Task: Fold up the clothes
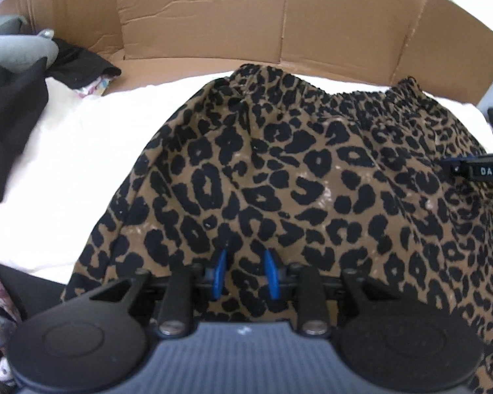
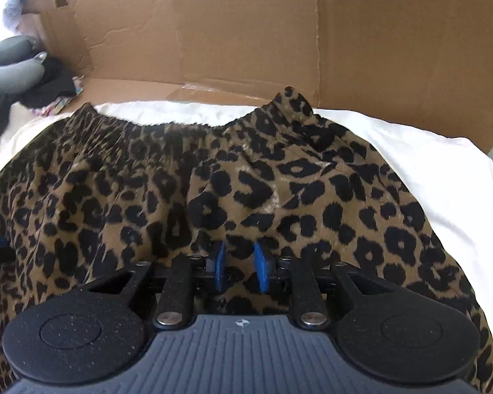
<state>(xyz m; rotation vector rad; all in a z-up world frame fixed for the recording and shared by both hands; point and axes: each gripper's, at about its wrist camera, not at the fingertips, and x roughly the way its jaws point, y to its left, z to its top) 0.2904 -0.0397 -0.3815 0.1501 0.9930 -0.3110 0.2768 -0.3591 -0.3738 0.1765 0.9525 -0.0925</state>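
Both wrist cameras look steeply down, close over the leopard-print garment (image 1: 295,170), sharing its far waistband and the cardboard wall (image 2: 246,32).

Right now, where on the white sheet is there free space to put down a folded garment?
Bare white sheet lies between the leopard-print garment and the black clothes; a strip runs beside the cardboard wall. The clothes pile is crowded.

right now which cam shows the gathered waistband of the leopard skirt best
The right wrist view: the gathered waistband of the leopard skirt runs nearly edge to edge, near the frame's centre, against the white sheet. The left wrist view shows the waistband too, but pushed toward the upper right.
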